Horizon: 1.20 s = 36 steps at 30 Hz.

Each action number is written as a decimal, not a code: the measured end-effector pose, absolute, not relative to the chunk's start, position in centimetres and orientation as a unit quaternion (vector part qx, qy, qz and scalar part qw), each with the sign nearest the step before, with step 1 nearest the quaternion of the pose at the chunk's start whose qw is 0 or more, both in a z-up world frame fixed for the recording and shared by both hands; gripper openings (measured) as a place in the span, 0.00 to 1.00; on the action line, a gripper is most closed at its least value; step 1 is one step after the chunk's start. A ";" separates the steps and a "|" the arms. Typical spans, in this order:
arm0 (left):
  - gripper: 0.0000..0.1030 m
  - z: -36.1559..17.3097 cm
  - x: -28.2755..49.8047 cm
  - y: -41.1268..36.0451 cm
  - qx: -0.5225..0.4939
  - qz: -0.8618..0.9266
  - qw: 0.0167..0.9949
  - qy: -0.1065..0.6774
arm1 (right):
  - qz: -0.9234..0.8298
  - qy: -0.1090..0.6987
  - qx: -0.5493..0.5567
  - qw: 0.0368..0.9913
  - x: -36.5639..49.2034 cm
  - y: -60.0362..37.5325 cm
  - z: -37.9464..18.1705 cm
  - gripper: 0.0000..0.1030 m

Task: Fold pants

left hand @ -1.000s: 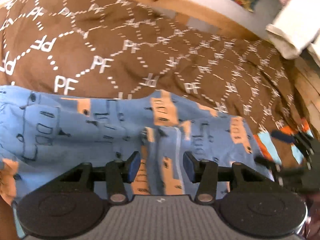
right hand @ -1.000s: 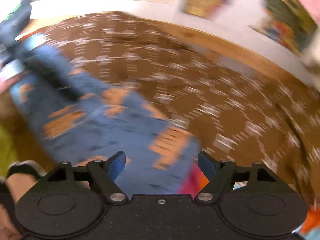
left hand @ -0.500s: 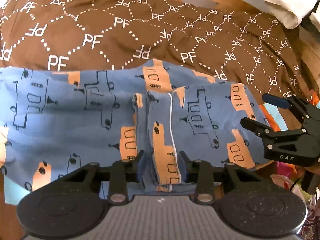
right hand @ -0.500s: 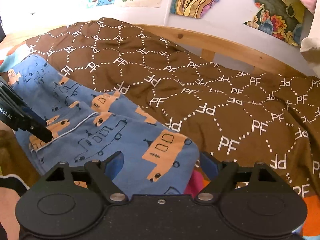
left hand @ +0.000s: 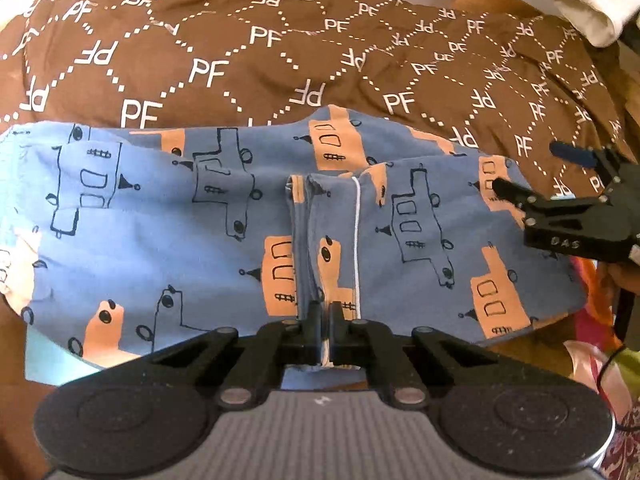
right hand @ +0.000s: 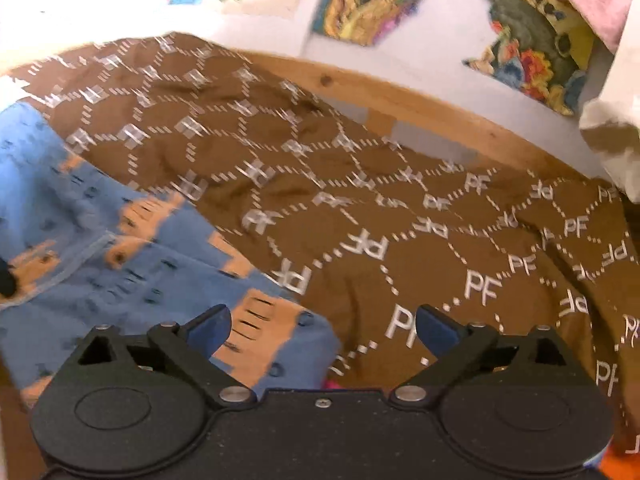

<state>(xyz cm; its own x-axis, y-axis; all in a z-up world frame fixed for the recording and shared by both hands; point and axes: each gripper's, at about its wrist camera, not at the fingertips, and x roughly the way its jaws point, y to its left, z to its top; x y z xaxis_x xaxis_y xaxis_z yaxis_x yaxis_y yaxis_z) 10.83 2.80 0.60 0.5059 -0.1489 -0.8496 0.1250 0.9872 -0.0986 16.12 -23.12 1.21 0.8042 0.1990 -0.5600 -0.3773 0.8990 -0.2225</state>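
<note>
Blue pants [left hand: 224,240] printed with orange and black vehicles lie spread on a brown "PF" bedspread [left hand: 248,52]. My left gripper [left hand: 325,320] is shut on the pants' near edge at the middle seam. My right gripper [left hand: 532,172] is open over the pants' right end in the left wrist view. In the right wrist view my right gripper [right hand: 322,330] is open, its left finger over the pants' corner [right hand: 276,332] and its right finger over the bedspread [right hand: 440,240]; the view is blurred.
A wooden bed rail [right hand: 420,104] runs along the far side, against a wall with colourful pictures [right hand: 532,52]. A white cloth [left hand: 592,4] hangs at the far right. Orange and pink fabric [left hand: 592,280] lies by the pants' right end.
My left gripper has closed on the pants' near edge at the seam. My right gripper has moved in over the pants' right end and stays open.
</note>
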 end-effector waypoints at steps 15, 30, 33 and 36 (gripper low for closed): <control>0.69 1.9 8.5 4.0 -0.025 -0.065 0.877 0.475 | 0.126 0.229 -0.180 0.948 14.8 -23.9 2.3 0.99; 0.74 5.7 5.6 15.5 -0.091 0.143 0.928 0.333 | 0.244 0.163 -0.248 0.923 9.9 -15.7 2.5 0.99; 0.74 5.3 6.5 16.0 -0.116 0.146 0.929 0.319 | 0.239 0.151 -0.280 0.917 11.6 -13.1 2.3 0.99; 0.74 4.9 7.2 16.3 -0.113 0.143 0.931 0.317 | 0.257 0.170 -0.288 0.907 14.4 -10.1 1.4 0.99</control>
<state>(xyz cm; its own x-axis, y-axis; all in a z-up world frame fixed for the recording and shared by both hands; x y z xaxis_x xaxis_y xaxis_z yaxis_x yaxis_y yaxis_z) 7.21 16.30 4.93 0.7586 0.1938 -0.6220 -0.3376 0.9335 -0.1208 14.39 -10.11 1.38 0.8099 0.3693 -0.4557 -0.5645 0.7019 -0.4344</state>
